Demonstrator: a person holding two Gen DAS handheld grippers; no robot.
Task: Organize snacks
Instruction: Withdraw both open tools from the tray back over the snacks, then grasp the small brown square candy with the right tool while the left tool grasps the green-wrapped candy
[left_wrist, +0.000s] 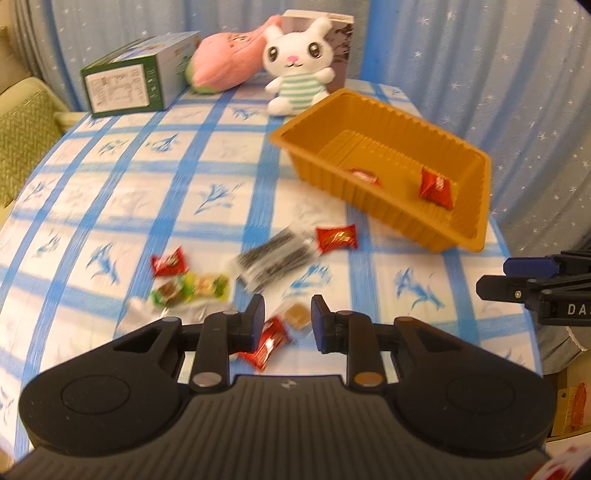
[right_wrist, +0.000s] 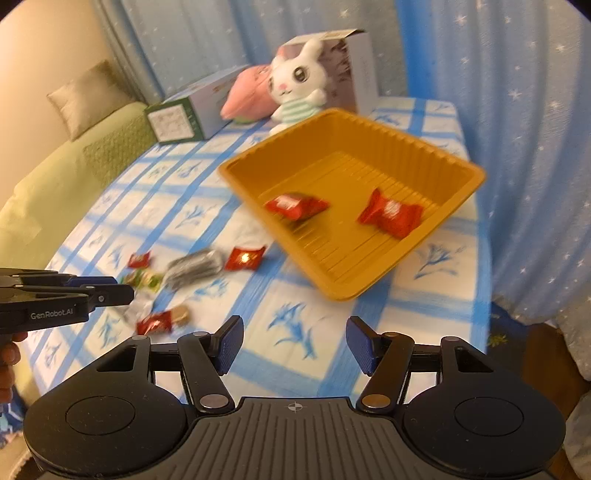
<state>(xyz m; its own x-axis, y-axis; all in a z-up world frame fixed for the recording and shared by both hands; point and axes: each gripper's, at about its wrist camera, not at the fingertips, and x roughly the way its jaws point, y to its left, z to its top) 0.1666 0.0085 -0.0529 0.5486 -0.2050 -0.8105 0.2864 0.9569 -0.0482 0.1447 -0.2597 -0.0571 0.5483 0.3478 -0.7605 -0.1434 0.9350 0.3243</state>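
Left gripper (left_wrist: 287, 320) hovering, jaws apart, empty, over near red candy (left_wrist: 266, 341) | right gripper (right_wrist: 294, 341) gaping, empty | tray (left_wrist: 373, 101) far right | advising: straddle wrapper squarely before pinching.

Tray: an orange ribbed plastic tray (right_wrist: 436, 155) is set on the checked cloth, open side up.
In the tray: two red-wrapped candies (right_wrist: 297, 206) (right_wrist: 391, 214) are seen on its floor, apart from each other.
Near the tray's front-left wall: a red candy (left_wrist: 337, 238) and a dark clear-wrapped packet (left_wrist: 275, 258) lie touching.
Further from the tray: a red candy (left_wrist: 168, 261), a green-and-yellow packet (left_wrist: 190, 290), a red candy (left_wrist: 267, 343) and a brown clear-wrapped biscuit (left_wrist: 297, 316) are scattered.
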